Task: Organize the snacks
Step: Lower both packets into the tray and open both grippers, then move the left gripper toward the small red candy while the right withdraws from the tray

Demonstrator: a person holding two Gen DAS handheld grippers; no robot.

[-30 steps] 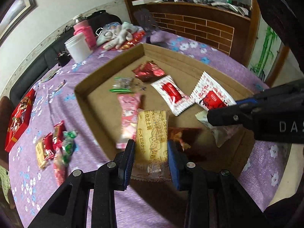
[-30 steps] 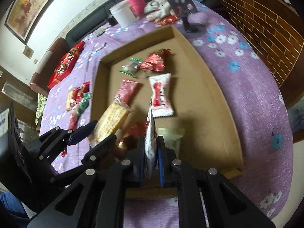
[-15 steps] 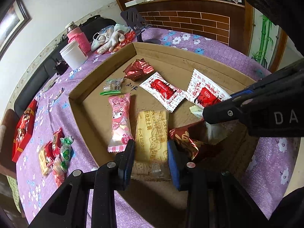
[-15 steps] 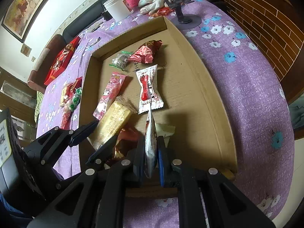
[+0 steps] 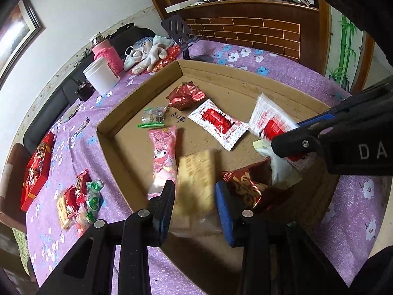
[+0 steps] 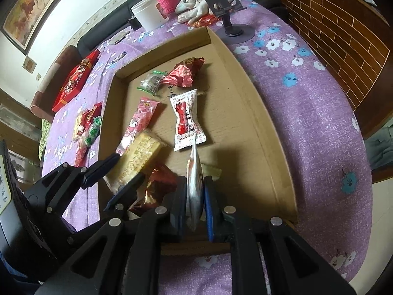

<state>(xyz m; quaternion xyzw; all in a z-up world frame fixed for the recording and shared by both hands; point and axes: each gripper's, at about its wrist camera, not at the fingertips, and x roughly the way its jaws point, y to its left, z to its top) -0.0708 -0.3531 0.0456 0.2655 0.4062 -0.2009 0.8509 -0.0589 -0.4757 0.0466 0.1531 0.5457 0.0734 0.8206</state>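
A shallow cardboard box (image 5: 137,113) holds several snacks. My left gripper (image 5: 195,196) is shut on the near end of a yellow biscuit packet (image 5: 196,172), which looks blurred; its far end rests on the box floor (image 6: 142,152). My right gripper (image 6: 195,191) is shut on a white and red packet (image 6: 194,184), held edge-on over the box's near right part (image 5: 270,123). A dark red and gold packet (image 5: 248,184) lies between the two grippers. A pink packet (image 5: 163,152) and a second white and red packet (image 5: 216,123) lie further in.
A red foil packet (image 5: 186,94) and a clear green-edged candy (image 5: 152,118) lie at the box's far end. Loose snacks (image 5: 78,199) and a red box (image 5: 36,164) sit on the purple cloth at left. A white tub (image 5: 100,75), gloves (image 5: 147,54) and a phone stand (image 5: 181,32) stand behind.
The left gripper has tilted a little, and the yellow packet between its fingers now slants and looks blurred. The dark red packet has come into full view. The right gripper has kept still.
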